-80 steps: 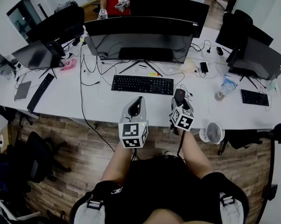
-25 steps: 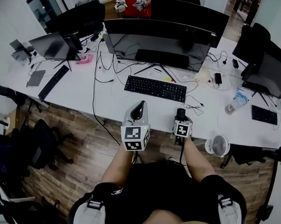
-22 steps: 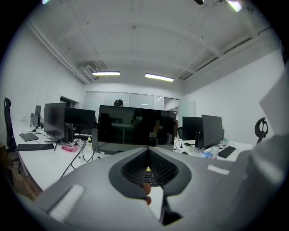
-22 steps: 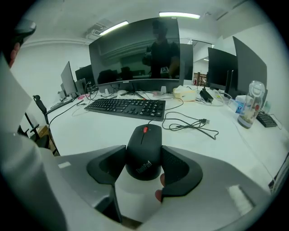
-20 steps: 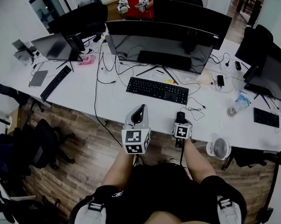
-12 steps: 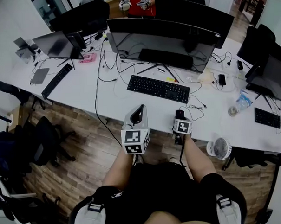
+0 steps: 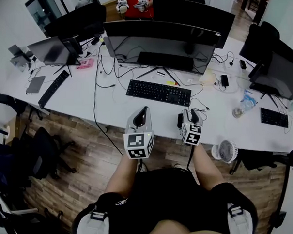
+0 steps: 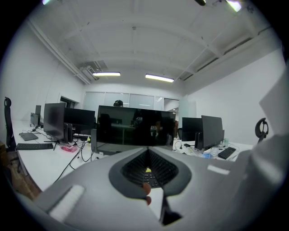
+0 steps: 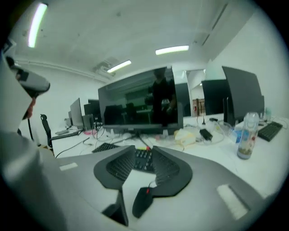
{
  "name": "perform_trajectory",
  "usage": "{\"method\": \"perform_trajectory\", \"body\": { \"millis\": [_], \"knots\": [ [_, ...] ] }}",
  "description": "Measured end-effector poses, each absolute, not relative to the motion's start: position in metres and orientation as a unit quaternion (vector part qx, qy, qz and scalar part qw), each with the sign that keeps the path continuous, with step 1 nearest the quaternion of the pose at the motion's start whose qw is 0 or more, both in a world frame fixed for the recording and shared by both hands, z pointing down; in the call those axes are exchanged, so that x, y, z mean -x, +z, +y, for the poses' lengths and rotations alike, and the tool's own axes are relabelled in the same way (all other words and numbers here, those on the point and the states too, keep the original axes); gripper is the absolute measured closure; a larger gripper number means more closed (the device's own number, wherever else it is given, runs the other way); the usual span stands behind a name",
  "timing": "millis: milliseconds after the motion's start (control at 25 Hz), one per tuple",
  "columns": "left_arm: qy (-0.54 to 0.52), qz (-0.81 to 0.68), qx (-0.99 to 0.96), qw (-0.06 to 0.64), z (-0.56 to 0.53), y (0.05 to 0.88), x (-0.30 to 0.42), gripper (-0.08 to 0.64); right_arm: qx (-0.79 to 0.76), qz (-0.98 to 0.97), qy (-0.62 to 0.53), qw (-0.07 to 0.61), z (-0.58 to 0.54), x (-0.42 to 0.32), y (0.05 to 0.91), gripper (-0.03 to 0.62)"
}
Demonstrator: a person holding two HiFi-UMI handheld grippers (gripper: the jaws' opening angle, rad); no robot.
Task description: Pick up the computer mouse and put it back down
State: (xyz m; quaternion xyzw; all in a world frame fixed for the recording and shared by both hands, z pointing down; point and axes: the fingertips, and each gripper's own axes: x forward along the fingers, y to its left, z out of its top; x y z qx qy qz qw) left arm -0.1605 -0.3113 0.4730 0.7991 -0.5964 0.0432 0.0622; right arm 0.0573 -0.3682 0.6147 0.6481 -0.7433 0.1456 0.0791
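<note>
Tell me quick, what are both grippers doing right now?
Left gripper: closed, fingers together, holding nothing.
Right gripper: fingers closing around the computer mouse, not gripping it yet.

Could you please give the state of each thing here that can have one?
Left tongs: shut, empty.
Right tongs: closing, mouse in the gap, not gripped.
Mouse: lying on the desk.
Large monitor: screen dark.
Water bottle: upright.
Small fan: running or not, cannot tell.
</note>
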Motion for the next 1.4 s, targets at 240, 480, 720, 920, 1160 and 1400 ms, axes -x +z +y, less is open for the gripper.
{"method": "perform_trajectory", "body": {
  "millis": [240,480,720,920,1160,1400],
  "knots": [
    [0.031,-0.581,-0.812,0.054,-0.316,0.466,0.146,0.512,-0.659,-0.752,0.008,-0.033,-0.355,-0.063,0.463,0.589],
    [0.024,-0.567,-0.822,0.050,-0.318,0.461,0.135,0.512,-0.650,-0.758,-0.028,-0.050,-0.340,-0.059,0.419,0.589],
    [0.023,-0.561,-0.826,0.050,-0.317,0.461,0.130,0.512,-0.650,-0.758,-0.020,-0.051,-0.335,-0.058,0.422,0.589],
    [0.025,-0.559,-0.827,0.051,-0.316,0.462,0.131,0.512,-0.648,-0.760,-0.016,-0.049,-0.334,-0.054,0.425,0.589],
    [0.026,-0.557,-0.828,0.050,-0.314,0.461,0.132,0.512,-0.646,-0.762,-0.014,-0.047,-0.332,-0.049,0.427,0.588],
    [0.029,-0.555,-0.830,0.049,-0.316,0.463,0.129,0.512,-0.641,-0.767,-0.011,-0.042,-0.331,-0.047,0.433,0.588]
  ]
}}
